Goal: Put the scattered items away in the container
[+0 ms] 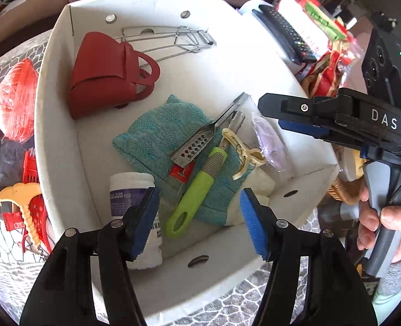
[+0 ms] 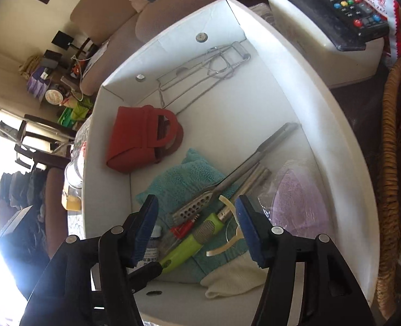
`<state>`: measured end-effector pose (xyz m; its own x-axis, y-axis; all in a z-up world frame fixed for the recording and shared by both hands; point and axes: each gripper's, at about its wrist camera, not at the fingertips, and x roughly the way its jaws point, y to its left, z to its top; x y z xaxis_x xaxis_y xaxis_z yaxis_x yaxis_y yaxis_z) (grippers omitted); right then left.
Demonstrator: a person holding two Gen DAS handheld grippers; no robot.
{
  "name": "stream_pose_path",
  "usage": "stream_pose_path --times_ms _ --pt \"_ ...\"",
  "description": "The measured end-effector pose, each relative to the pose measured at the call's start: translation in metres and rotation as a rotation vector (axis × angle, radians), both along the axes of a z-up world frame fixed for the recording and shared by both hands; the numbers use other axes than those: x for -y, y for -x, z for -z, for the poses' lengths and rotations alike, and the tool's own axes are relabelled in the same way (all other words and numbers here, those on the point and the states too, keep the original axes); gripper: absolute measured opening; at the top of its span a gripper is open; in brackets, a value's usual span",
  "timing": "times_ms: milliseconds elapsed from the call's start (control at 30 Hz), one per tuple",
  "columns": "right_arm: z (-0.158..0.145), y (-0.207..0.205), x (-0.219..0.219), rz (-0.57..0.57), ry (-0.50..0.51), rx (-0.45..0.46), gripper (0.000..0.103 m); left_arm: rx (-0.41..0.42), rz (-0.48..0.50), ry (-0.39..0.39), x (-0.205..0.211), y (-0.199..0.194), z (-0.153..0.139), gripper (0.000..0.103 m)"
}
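Left wrist view: left gripper (image 1: 199, 222) hangs over the near end of the white box (image 1: 64, 103), jaws apart, nothing between the blue pads (image 1: 252, 225). No earlier picture to compare.

Directly below the fingers: green-handled peeler (image 1: 192, 198) lying on a teal cloth (image 1: 157, 135). Just beyond its metal end, a perforated metal scraper (image 1: 197, 144) crosses the cloth, with a small red packet (image 1: 181, 172) under the scraper's wide end. A cream plastic clip (image 1: 241, 152) rests beside the peeler's neck. Behind the left finger stands a white jar (image 1: 131, 187) with a purple label. Farther off, toward the far wall: red pouch (image 1: 105, 76) and a wire tong-like tool (image 1: 173, 40). Against the right wall, a clear bag holding something pale purple (image 1: 271, 144).

Right gripper (image 1: 295, 116) reaches in from the right above that wall, held by a hand (image 1: 385, 217).

Outside the box, left of it: red wrapped bundle (image 1: 15, 100), a red perforated plastic item (image 1: 34, 198) and a cream-handled tool (image 1: 24, 203) on the patterned surface. Beyond the far right corner, a remote control (image 1: 284, 32).

Right wrist view: right gripper (image 2: 197, 228) also stands open and empty above the same heap; peeler (image 2: 184, 247) and clip (image 2: 227, 233) lie between the fingers' lines of sight, cream cloth (image 2: 233, 277) nearest, purple bag (image 2: 300, 203) to the right.
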<state>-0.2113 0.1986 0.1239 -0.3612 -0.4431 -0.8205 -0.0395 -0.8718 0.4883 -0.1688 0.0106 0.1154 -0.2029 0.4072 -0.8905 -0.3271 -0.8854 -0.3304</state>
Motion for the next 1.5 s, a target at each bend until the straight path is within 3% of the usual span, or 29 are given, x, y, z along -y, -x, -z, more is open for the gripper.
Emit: stream_pose_path --times_ms 67,133,200,333,533,700,867,1033,1267,1500 --pt "-0.013 -0.012 0.002 -0.008 -0.014 -0.045 0.071 -0.035 -0.006 0.006 0.004 -0.009 -0.008 0.075" --pt "-0.026 -0.028 0.007 -0.015 -0.066 -0.094 0.082 -0.062 -0.027 0.025 0.014 -0.025 -0.018 0.092" --pt "-0.032 -0.043 0.014 -0.030 -0.119 -0.118 0.084 -0.060 -0.054 0.025 0.022 -0.039 -0.022 0.103" --pt "-0.036 -0.072 0.022 -0.052 -0.179 -0.149 0.095 -0.069 -0.102 0.003 0.034 -0.064 -0.029 0.103" --pt "-0.047 -0.122 0.020 -0.060 -0.287 -0.234 0.103 -0.140 -0.130 0.060 0.038 -0.112 -0.037 0.103" --pt "-0.045 -0.157 0.020 -0.086 -0.367 -0.267 0.103 -0.153 -0.151 0.070 0.034 -0.143 -0.028 0.103" --pt "-0.035 -0.185 0.017 -0.100 -0.374 -0.276 0.103 -0.155 -0.211 0.073 0.033 -0.164 -0.015 0.103" --pt "-0.015 -0.200 0.012 -0.101 -0.382 -0.299 0.103 -0.193 -0.303 0.073 0.034 -0.176 0.006 0.103" --pt "0.051 -0.203 0.002 -0.078 -0.380 -0.312 0.103 -0.238 -0.417 0.128 0.029 -0.180 0.052 0.103" --pt "0.085 -0.191 -0.009 -0.068 -0.430 -0.300 0.103 -0.253 -0.455 0.166 0.023 -0.170 0.080 0.103"
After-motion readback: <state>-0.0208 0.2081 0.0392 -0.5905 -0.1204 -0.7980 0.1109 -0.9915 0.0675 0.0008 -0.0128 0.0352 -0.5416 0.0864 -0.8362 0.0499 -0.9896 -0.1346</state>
